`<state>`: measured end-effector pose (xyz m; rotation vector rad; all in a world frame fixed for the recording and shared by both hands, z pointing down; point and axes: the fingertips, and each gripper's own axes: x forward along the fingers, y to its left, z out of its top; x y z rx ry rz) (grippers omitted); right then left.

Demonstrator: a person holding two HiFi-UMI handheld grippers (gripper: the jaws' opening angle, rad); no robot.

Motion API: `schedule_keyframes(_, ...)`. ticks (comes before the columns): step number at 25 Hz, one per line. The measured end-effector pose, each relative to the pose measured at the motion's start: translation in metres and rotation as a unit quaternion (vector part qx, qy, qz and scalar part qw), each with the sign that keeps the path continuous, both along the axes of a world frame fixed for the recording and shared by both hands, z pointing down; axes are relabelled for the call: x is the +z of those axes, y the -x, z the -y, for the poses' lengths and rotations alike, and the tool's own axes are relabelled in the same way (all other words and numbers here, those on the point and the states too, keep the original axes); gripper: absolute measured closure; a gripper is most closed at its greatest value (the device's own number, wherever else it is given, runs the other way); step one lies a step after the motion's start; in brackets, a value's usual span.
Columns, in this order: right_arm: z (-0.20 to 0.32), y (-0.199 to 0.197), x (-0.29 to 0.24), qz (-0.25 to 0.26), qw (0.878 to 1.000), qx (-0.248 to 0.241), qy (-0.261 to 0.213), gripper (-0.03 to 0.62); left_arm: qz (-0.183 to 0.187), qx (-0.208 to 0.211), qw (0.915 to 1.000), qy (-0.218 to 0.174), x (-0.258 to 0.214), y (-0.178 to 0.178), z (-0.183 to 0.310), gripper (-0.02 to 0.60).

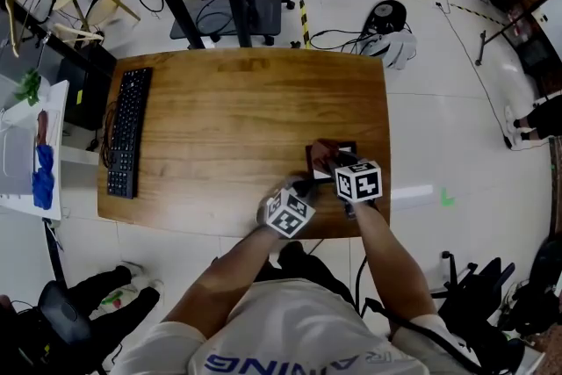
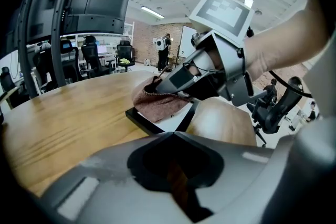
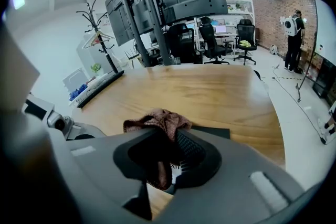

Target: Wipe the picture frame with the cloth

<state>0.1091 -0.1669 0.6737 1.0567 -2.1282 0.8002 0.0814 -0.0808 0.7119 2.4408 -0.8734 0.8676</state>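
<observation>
Picture frame (image 2: 139, 117) lies flat near the worktop's (image 1: 219, 118) near-right corner, and the cloth (image 3: 157, 120) on it is clamped in the right claw (image 3: 168, 157). The left claw (image 2: 173, 136) is closed on nothing (just short of the frame), so a hard wipe may slide the frame off the close edges; open wood lies far and left

I caught only a dark corner of the picture frame (image 3: 211, 132) beyond the cloth (image 3: 157, 119) (the rest sat behind my right gripper (image 3: 169, 140)); from the head view it was too small and too covered to judge its surface.
</observation>
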Motion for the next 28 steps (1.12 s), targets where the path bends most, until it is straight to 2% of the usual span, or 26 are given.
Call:
schedule_keyframes(7, 0.006, -0.026, 0.000, 0.000, 1.000, 0.023, -0.001, 0.511, -0.002, -0.003, 1.0000, 0.001, -0.002, 0.000, 0.000, 0.575)
schedule_keyframes(18, 0.015, -0.088, -0.001, -0.017, 0.997, 0.070, -0.007, 0.510, -0.001, -0.004, 1.0000, 0.002, 0.000, 0.001, 0.000, 0.575)
schedule_keyframes(28, 0.013, -0.083, -0.012, -0.007, 0.997, 0.069, -0.019, 0.510, -0.004, -0.007, 1.0000, 0.001, -0.001, 0.000, 0.001, 0.575)
